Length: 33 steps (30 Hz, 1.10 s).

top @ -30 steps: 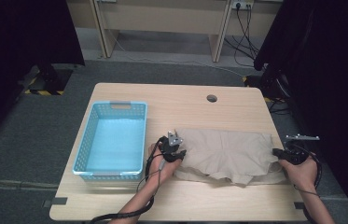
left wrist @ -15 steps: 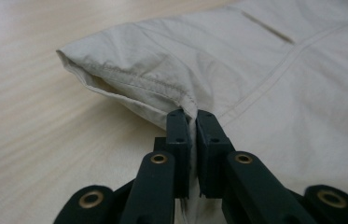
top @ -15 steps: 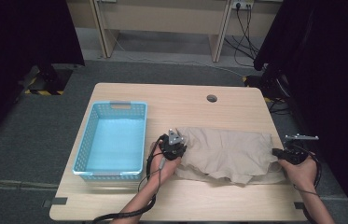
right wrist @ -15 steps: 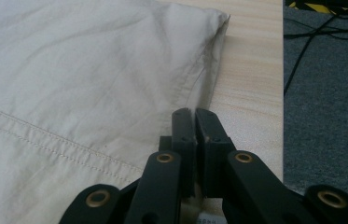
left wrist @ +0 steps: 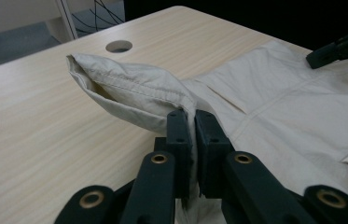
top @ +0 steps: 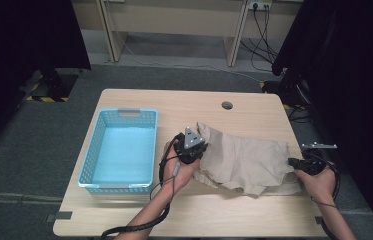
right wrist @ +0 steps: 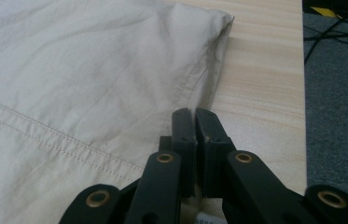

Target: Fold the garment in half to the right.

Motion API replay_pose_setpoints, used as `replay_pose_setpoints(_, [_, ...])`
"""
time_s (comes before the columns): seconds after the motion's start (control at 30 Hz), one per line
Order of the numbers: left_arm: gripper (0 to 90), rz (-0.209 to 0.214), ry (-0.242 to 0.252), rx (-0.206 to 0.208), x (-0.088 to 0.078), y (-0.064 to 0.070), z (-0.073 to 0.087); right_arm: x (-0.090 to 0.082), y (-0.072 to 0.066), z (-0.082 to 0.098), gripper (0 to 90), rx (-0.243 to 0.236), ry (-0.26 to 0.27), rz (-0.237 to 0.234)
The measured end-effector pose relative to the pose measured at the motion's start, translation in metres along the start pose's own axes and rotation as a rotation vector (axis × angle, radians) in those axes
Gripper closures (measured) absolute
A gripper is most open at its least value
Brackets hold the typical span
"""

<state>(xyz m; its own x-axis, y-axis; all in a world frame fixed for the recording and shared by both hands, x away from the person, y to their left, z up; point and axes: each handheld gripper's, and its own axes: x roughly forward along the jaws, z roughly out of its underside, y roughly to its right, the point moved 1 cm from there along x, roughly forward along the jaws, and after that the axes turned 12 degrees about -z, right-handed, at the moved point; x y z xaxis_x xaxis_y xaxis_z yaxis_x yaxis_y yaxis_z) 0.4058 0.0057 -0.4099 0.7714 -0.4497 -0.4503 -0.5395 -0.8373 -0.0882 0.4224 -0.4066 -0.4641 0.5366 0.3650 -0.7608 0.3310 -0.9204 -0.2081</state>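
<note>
Left gripper point(left wrist: 194, 116) is clamped on the beige garment's point(top: 246, 160) 9 o'clock edge, right gripper point(right wrist: 193, 114) pinching its 3 o'clock edge, probably so the cloth stays stretched for folding beside the blue basket point(top: 90, 170).

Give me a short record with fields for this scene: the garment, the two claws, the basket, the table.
garment: beige garment, lying partly folded on the table, its left end lifted off the surface
left claw: left claw shut on the garment's left edge, cloth pinched between the jaws
right claw: right claw shut on the garment's right edge
basket: light blue plastic basket, empty, left of the garment and apart from it
table: wooden table with a round cable hole near the far edge
</note>
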Motion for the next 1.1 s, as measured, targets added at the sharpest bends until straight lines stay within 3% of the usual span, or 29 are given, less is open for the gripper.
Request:
replay_pose_setpoints(0.57, [85.9,-0.001,0.05,0.037,-0.004,0.003,-0.033,0.014,-0.02,-0.009,87.3,-0.017,-0.003,-0.032])
replay_pose_setpoints(1.1, [86.6,0.017,0.077,0.07,-0.004,0.011,-0.047,0.028,-0.043,-0.018,87.3,-0.036,-0.006,-0.07])
